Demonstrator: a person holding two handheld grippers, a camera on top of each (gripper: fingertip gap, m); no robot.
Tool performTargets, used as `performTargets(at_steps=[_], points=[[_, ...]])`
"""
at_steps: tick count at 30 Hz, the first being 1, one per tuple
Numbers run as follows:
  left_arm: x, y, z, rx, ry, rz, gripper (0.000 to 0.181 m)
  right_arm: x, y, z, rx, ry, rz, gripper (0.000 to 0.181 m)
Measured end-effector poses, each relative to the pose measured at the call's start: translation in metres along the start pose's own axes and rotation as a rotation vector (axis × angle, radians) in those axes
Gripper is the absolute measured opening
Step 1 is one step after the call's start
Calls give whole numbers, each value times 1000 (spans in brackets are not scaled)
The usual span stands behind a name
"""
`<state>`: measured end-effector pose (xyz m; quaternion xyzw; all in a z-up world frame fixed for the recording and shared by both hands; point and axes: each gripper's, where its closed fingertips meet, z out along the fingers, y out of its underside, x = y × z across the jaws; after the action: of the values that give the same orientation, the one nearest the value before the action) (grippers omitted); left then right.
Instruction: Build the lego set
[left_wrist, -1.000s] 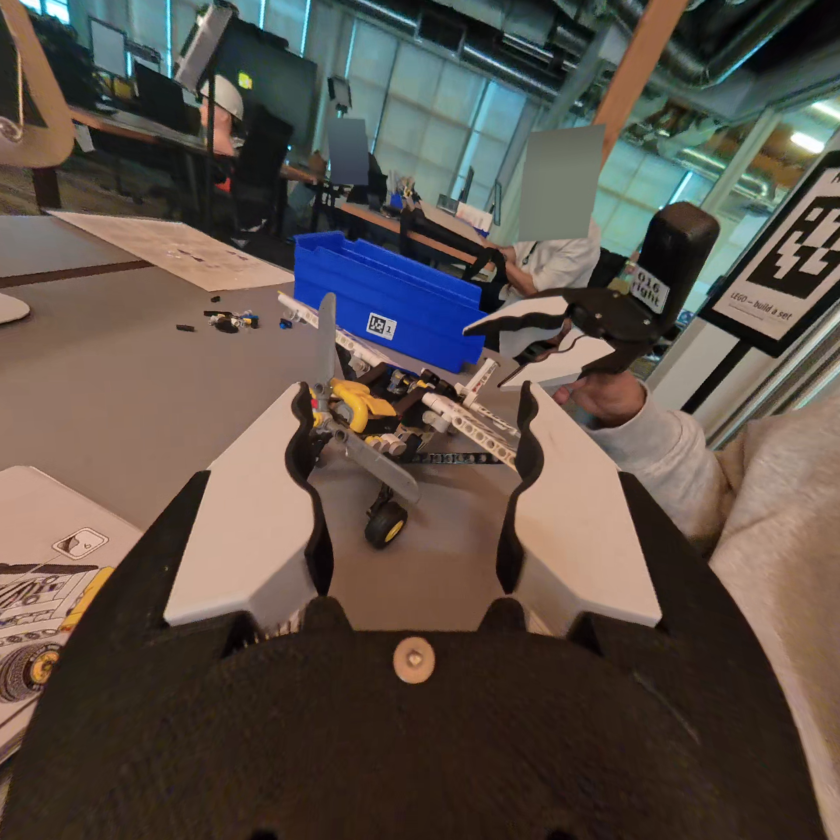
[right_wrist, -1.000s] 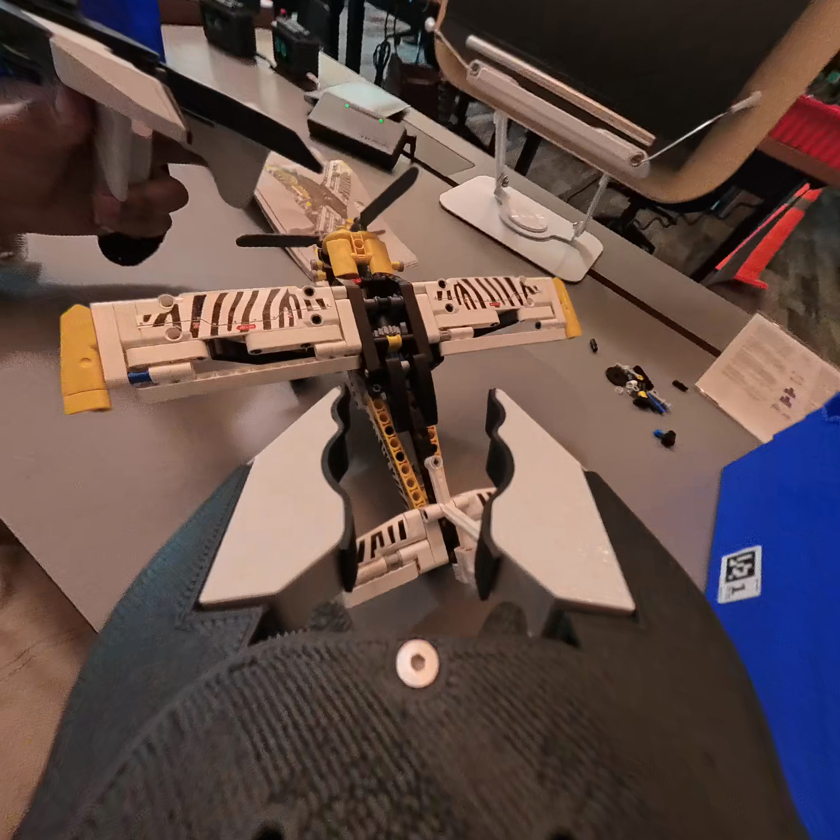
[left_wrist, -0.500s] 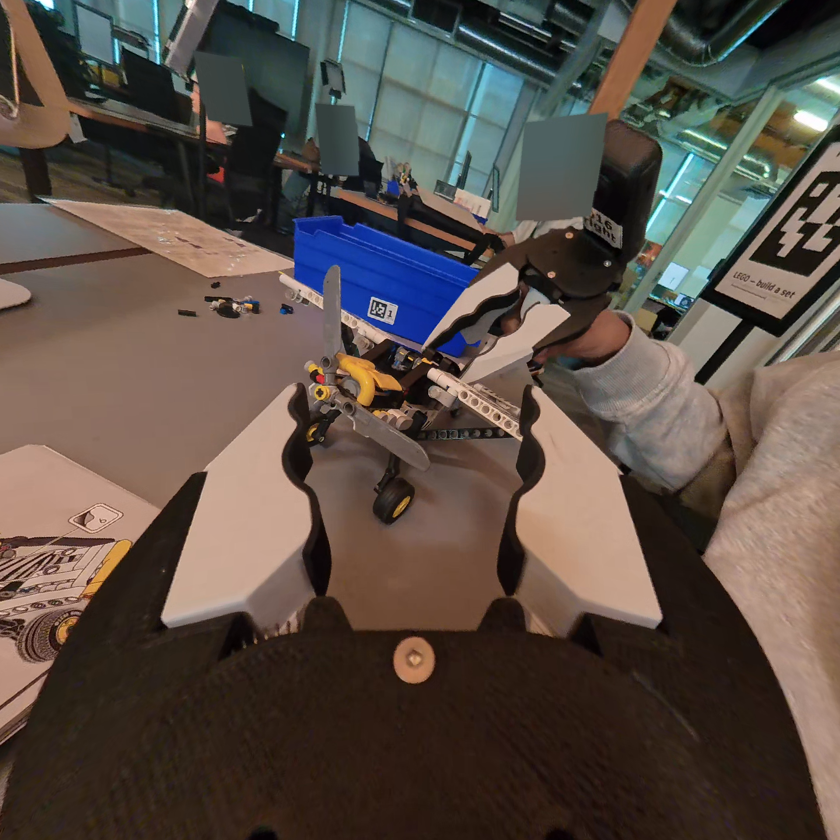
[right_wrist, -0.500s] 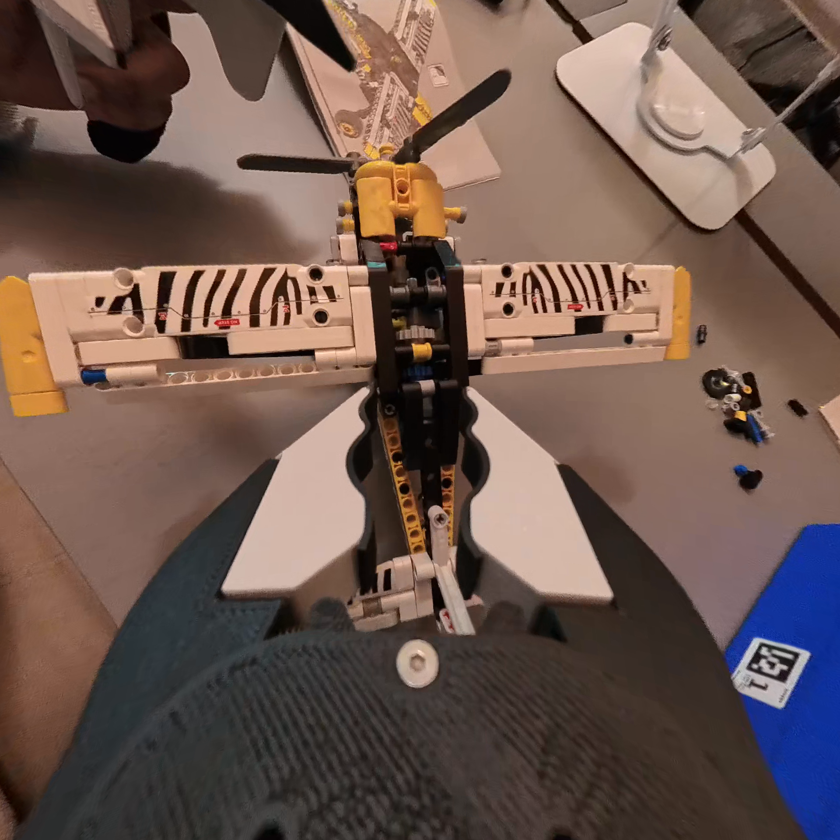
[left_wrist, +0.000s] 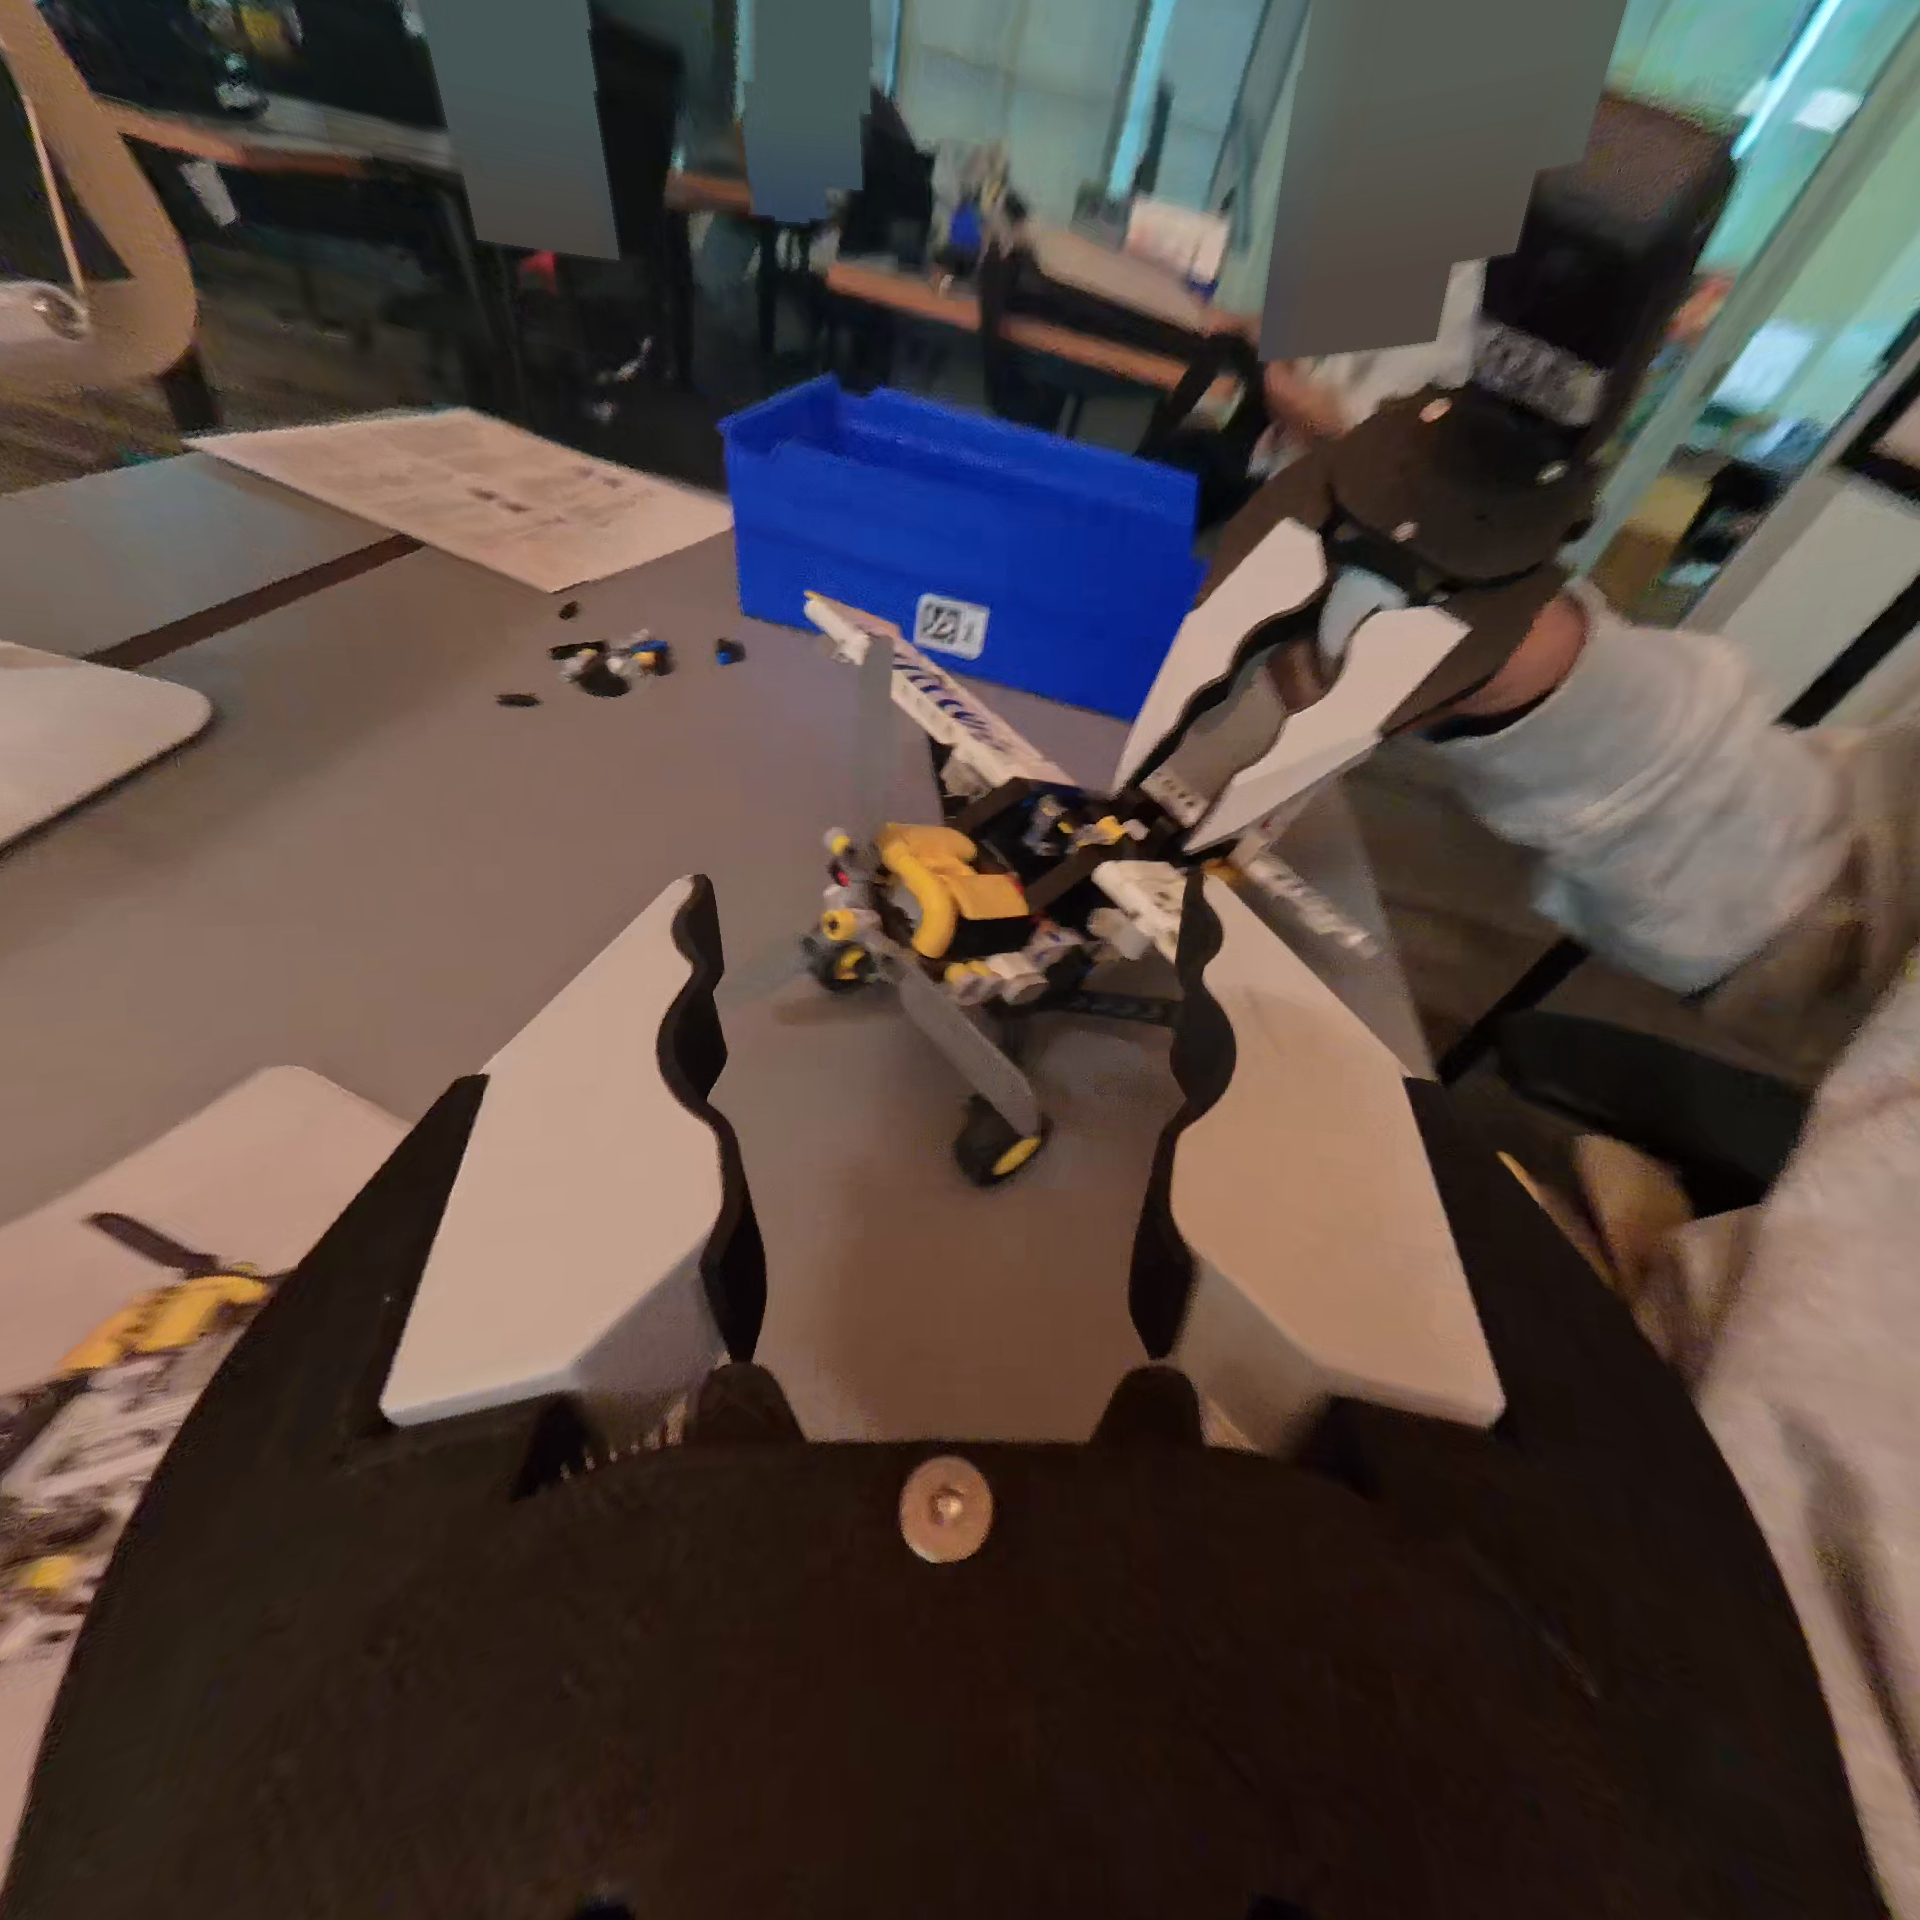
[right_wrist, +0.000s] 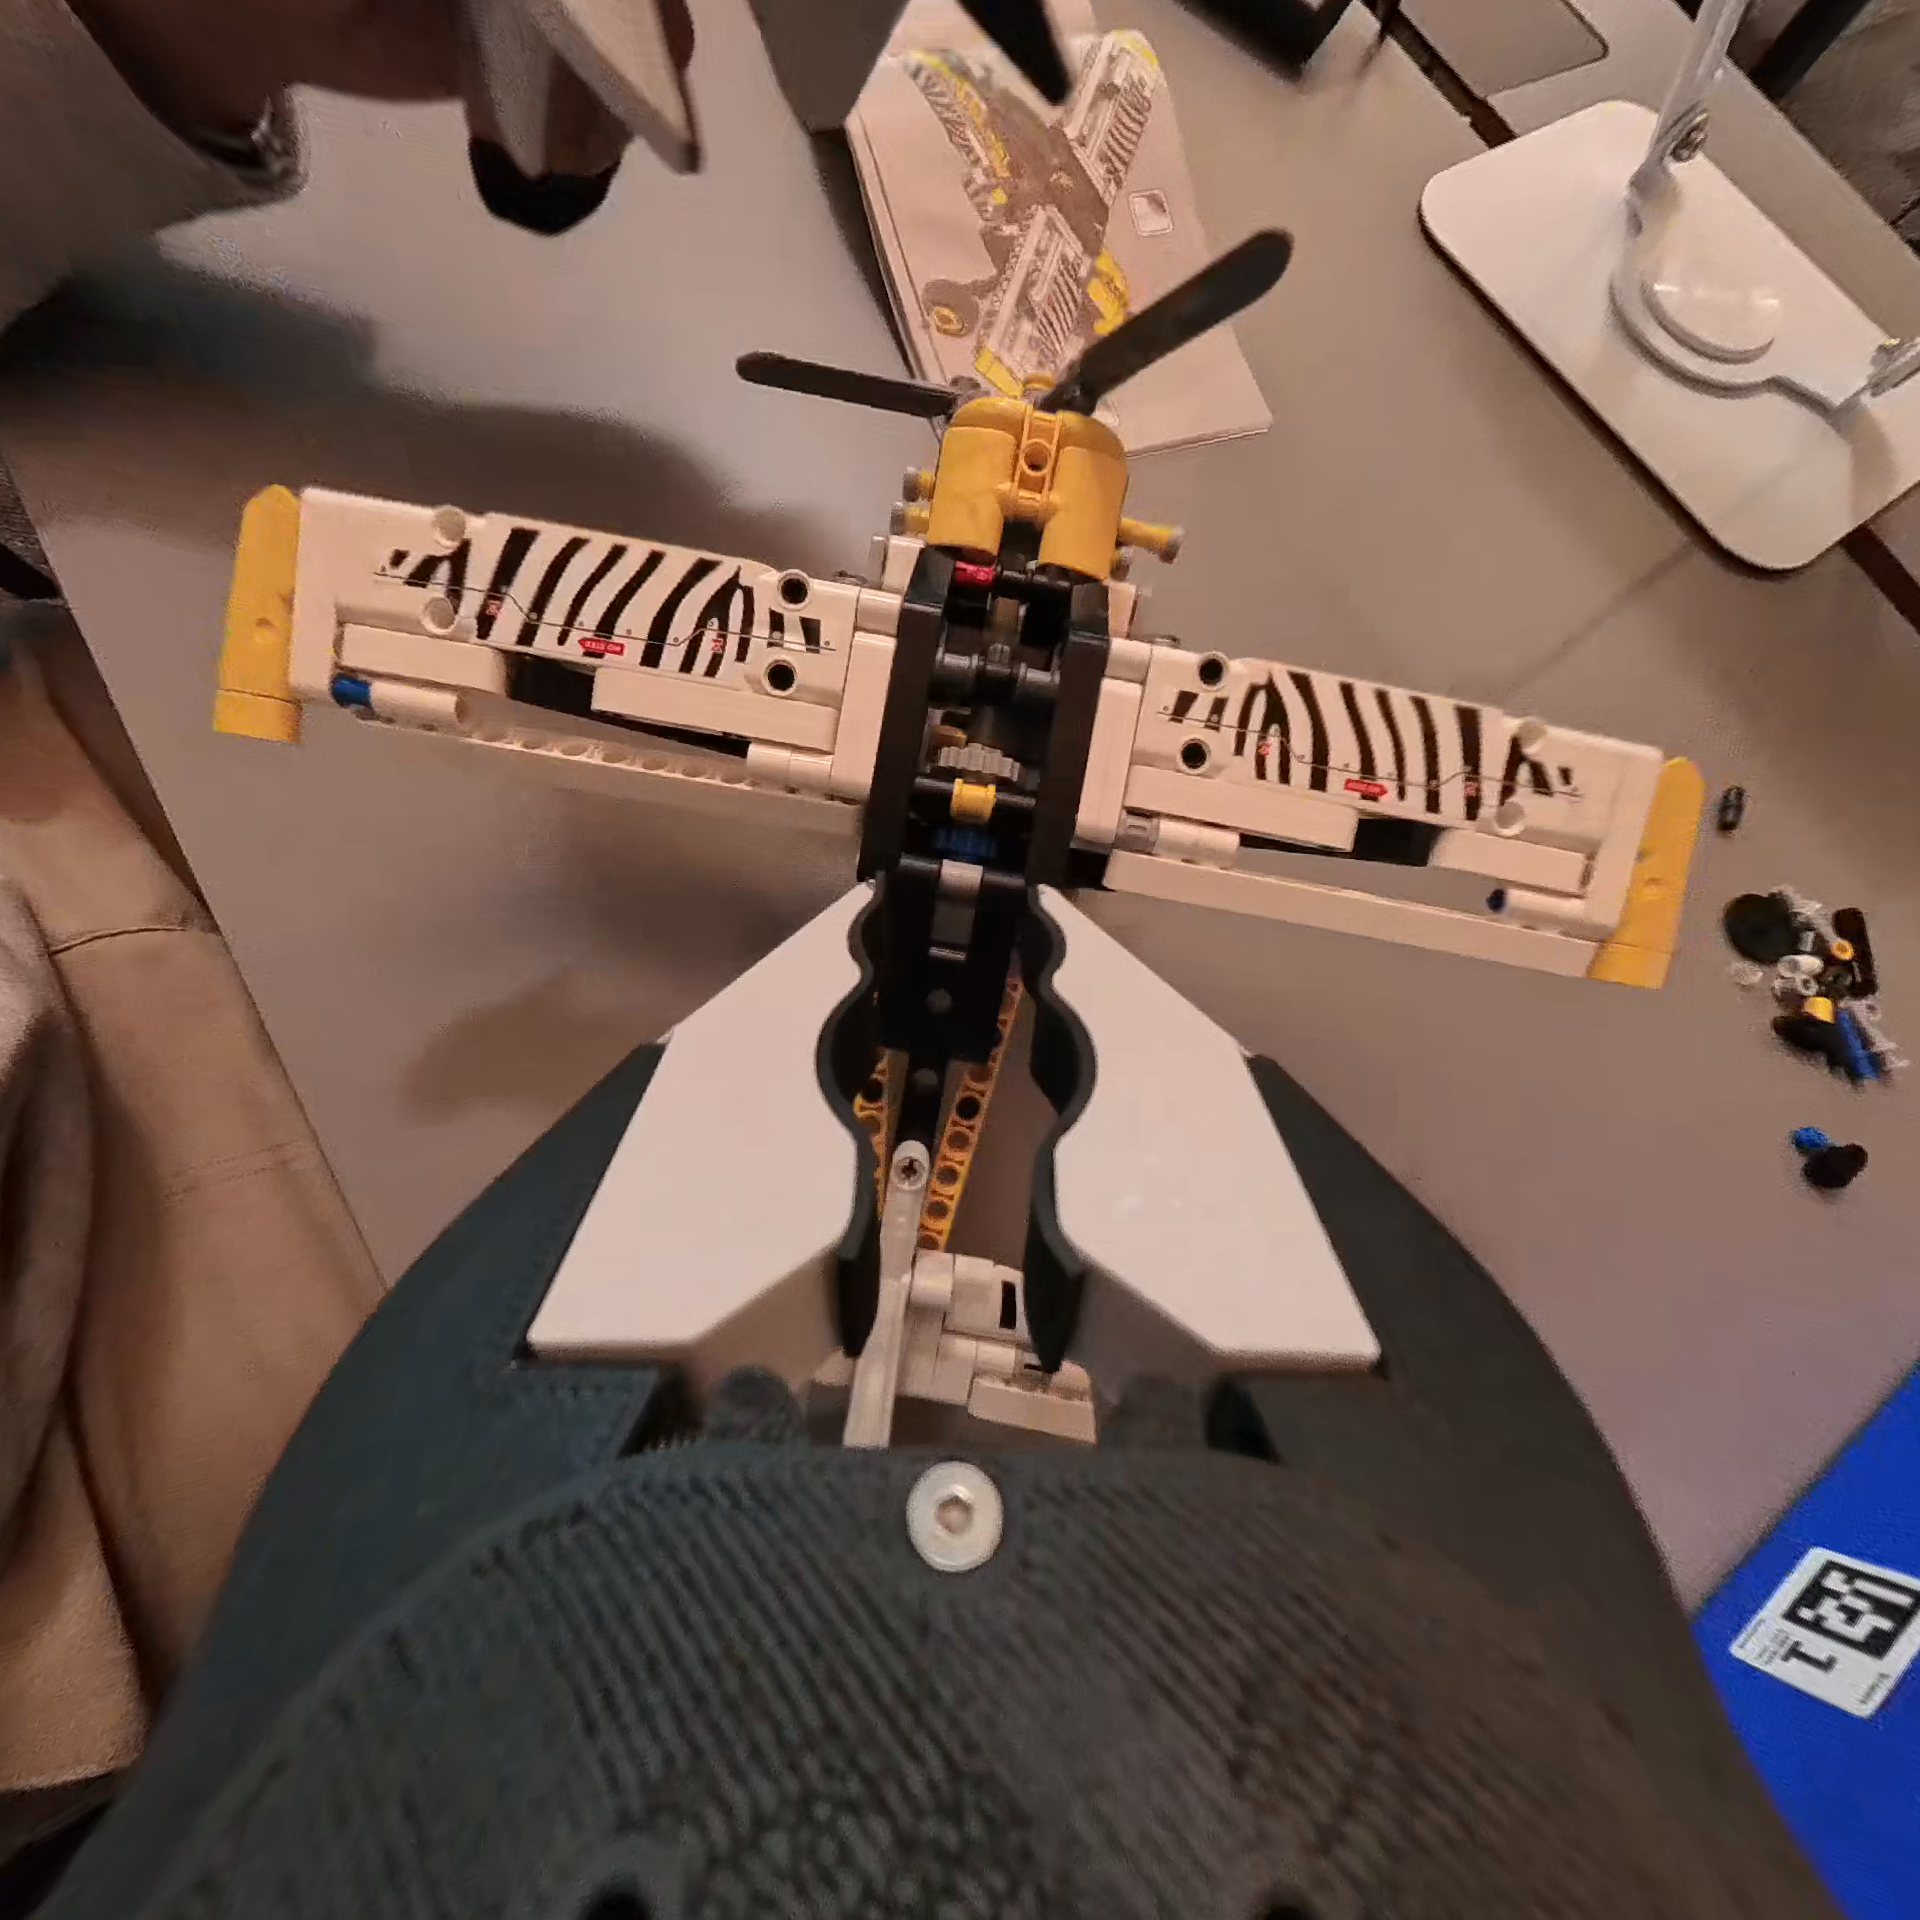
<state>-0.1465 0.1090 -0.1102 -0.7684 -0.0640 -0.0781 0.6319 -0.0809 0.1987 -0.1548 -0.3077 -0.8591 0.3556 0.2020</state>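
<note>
Your right gripper (right_wrist: 951, 1049) is closed on the rear fuselage of the lego plane (right_wrist: 977, 717), behind the wings, so keep this squeeze firm but gentle: I judge that the thin black and yellow beams between the fingers can flex or pop apart under too much force. Hold the model level, because the long striped wings make it easy to twist in the grip. Your left gripper (left_wrist: 948, 1029) is open and holds nothing; it hovers in front of the nose, and the propeller (left_wrist: 966, 1049) and the yellow wheel (left_wrist: 1000, 1151) lie just ahead of its fingertips, not touching them. If you bring it in, aim for the solid yellow nose block (left_wrist: 951, 899), not the blades. The wheel looks near the grey table (left_wrist: 312, 883); whether it touches I cannot tell. Loose small parts (right_wrist: 1813, 987) wait beside the right wing tip.
</note>
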Motion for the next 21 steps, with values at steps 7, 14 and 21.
performTargets(at_steps=[7,14,21], points=[[-40,-2,43,-226,56,5,75,1,2,3,-33,45,-97,24],[-70,8,73,-280,79,-68,66,1,2,4,9,13,-98,24],[-94,49,84,-385,2,-128,55,2,1,5,8,-8,-104,24]])
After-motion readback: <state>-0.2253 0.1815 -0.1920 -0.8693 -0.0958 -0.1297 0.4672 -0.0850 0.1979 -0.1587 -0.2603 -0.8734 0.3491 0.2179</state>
